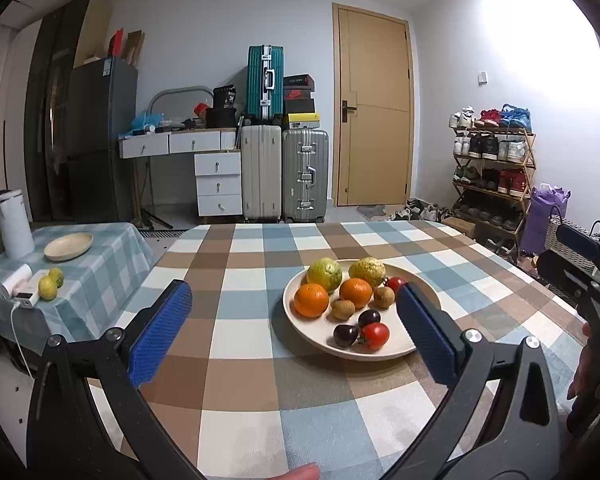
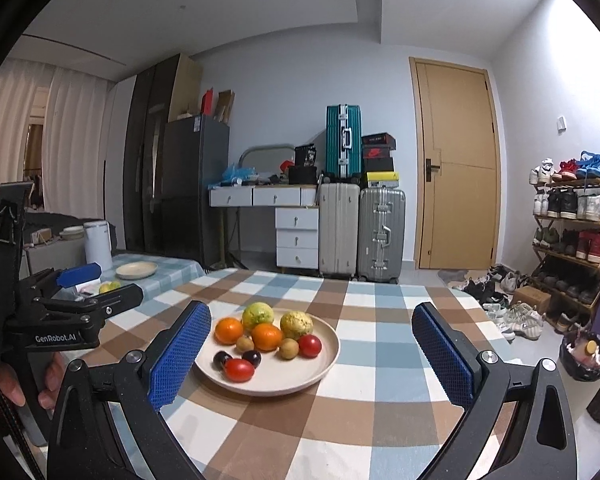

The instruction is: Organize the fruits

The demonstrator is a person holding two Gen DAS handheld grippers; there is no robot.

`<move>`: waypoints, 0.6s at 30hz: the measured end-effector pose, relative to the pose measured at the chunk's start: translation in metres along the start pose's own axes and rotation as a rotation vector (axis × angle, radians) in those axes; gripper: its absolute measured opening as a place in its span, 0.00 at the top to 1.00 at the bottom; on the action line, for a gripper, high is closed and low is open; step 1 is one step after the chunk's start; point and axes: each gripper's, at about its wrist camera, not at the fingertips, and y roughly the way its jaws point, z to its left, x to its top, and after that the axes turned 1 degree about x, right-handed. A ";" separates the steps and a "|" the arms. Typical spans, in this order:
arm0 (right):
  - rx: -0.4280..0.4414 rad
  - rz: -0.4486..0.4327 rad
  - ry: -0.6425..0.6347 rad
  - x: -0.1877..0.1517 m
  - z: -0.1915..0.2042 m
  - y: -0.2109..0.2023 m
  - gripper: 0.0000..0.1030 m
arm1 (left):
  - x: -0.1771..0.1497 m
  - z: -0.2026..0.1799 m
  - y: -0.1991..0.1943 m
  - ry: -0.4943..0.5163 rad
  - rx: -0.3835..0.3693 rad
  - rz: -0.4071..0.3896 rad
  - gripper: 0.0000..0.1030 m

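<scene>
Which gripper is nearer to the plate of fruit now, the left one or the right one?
Left. The left gripper hangs open with its right finger over the plate's near edge. The right gripper is open too, with the plate just ahead between its fingers.

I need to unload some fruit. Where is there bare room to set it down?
Bare checked cloth surrounds the fruit plate on the main table. On the side table, the small plate is empty; the lemons and white devices crowd its near edge.
</scene>
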 end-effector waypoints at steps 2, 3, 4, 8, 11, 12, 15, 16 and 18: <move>-0.004 0.006 -0.001 -0.002 -0.001 0.001 0.00 | -0.003 0.001 0.004 -0.005 -0.003 0.013 0.01; -0.003 0.011 0.000 -0.004 -0.001 0.003 0.00 | -0.005 0.002 0.006 -0.011 -0.010 0.022 0.01; -0.004 0.017 0.000 -0.006 -0.001 0.004 0.00 | -0.007 0.003 0.010 -0.017 -0.018 0.031 0.01; 0.009 0.050 0.008 -0.009 -0.003 0.011 0.00 | -0.011 0.004 0.020 -0.030 -0.023 0.061 0.01; 0.007 0.069 0.013 -0.010 -0.004 0.016 0.00 | -0.013 0.002 0.025 -0.022 -0.030 0.072 0.01; 0.005 0.079 0.015 -0.010 -0.005 0.018 0.00 | -0.013 0.001 0.025 -0.019 -0.031 0.074 0.01; 0.005 0.126 0.019 -0.012 -0.004 0.028 0.00 | -0.013 0.001 0.026 -0.016 -0.027 0.072 0.01; 0.007 0.139 0.020 -0.013 -0.005 0.031 0.00 | -0.013 0.000 0.026 -0.012 -0.026 0.068 0.01; 0.010 0.136 0.019 -0.014 -0.005 0.030 0.00 | -0.014 -0.002 0.025 0.000 -0.026 0.054 0.01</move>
